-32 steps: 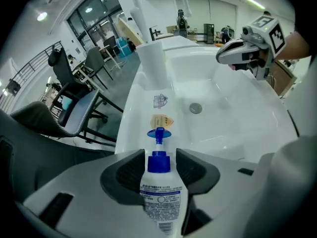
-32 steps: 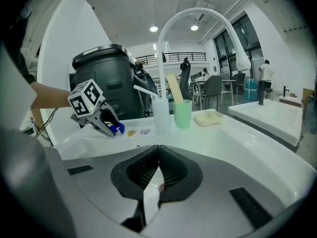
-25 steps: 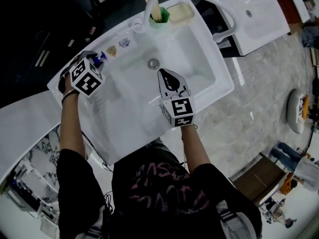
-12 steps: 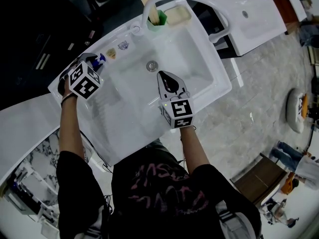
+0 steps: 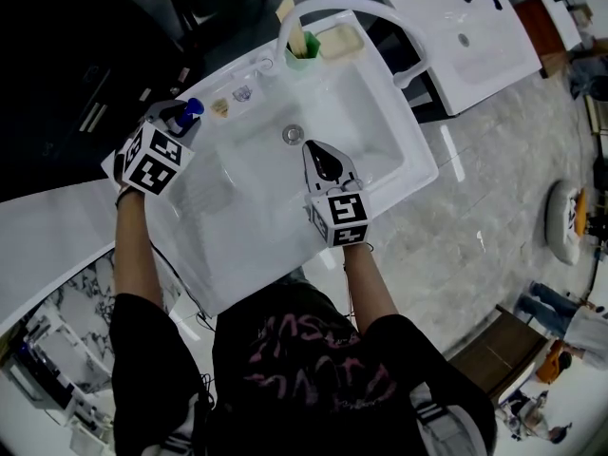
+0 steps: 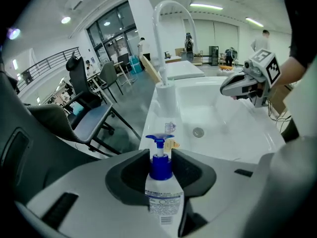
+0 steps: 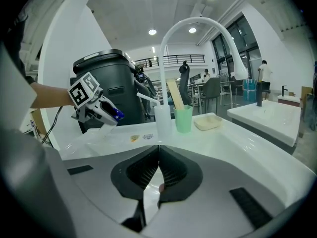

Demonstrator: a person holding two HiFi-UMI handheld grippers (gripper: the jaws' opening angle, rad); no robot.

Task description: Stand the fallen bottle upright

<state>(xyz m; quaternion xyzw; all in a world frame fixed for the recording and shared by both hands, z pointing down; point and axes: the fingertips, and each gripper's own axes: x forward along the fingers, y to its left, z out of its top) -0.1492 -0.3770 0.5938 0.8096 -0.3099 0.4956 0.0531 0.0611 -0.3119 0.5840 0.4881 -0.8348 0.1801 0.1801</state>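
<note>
A white pump bottle with a blue pump head point(image 6: 161, 165) stands nearly upright between the jaws of my left gripper point(image 6: 161, 163), which is shut on its neck and shoulder. In the head view this gripper point(image 5: 177, 120) is over the sink's left rim, with the blue pump head point(image 5: 191, 108) poking out past it. The right gripper view shows the same bottle point(image 7: 116, 115) lifted off the rim. My right gripper point(image 7: 158, 166) is shut on nothing and hovers over the sink basin point(image 5: 256, 183).
A tall white faucet point(image 5: 342, 8) arches over the basin, beside a green cup point(image 5: 304, 38) and a soap dish point(image 5: 343, 40). The drain point(image 5: 293, 135) lies mid-basin. Small items point(image 5: 232, 100) sit on the back rim. A second sink point(image 5: 465, 36) stands at the upper right.
My left gripper has risen with the bottle and tipped it more upright, so the blue pump head shows more plainly. The right gripper has stayed in place.
</note>
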